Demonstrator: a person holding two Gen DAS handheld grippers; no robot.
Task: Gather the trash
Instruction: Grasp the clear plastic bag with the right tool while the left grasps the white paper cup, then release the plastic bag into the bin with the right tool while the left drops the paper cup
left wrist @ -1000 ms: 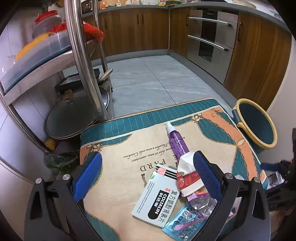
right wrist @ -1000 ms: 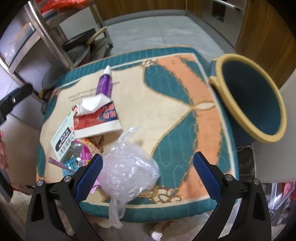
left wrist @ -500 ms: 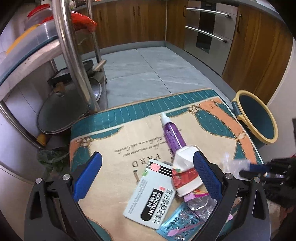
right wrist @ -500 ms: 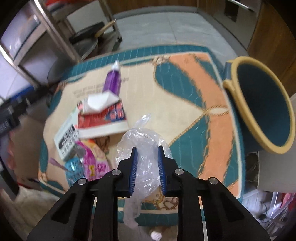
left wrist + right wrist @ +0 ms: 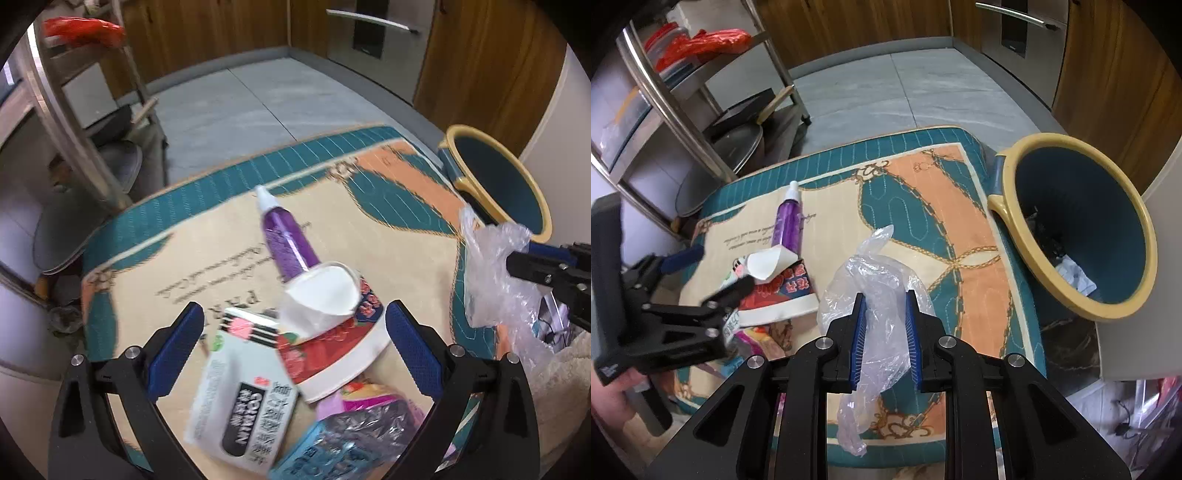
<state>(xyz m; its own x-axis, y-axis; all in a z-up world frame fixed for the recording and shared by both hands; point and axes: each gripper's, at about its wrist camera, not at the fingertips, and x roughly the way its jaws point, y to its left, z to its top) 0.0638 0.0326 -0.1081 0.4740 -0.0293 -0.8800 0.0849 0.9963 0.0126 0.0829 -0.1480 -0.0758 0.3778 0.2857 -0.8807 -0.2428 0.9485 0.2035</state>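
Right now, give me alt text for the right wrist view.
The right claw pinches a crumpled clear plastic bag above a patterned cushion. A blue bin with a yellow rim stands to the right; the open left claw hovers over packaging on the left.

Quilted mat (image 5: pixel 964 206) w/ purple tube (image 5: pixel 286 240), med box (image 5: pixel 240 398), wrappers (image 5: pixel 332 339)
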